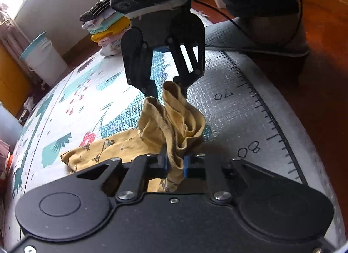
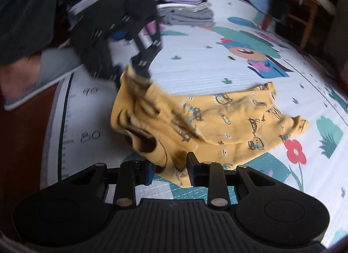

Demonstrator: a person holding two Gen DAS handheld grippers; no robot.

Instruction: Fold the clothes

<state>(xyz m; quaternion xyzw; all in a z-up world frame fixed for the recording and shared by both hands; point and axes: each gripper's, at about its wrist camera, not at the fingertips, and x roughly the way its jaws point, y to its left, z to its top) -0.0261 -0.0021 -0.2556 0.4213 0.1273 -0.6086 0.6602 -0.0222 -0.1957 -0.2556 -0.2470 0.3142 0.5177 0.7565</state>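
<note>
Over the mat (image 1: 228, 100), both tongs pinch the yellow garment (image 1: 174, 126): left gripper (image 1: 175, 163) clamped narrow on bunched fabric, right gripper (image 2: 168, 169) gripping the hem.

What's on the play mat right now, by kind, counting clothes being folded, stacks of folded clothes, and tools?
Yellow printed garment being folded: 1
Stacks of folded clothes: 2, one in the left wrist view, one in the right wrist view
Tools: 2, left tool and right tool
Total: 5
</note>
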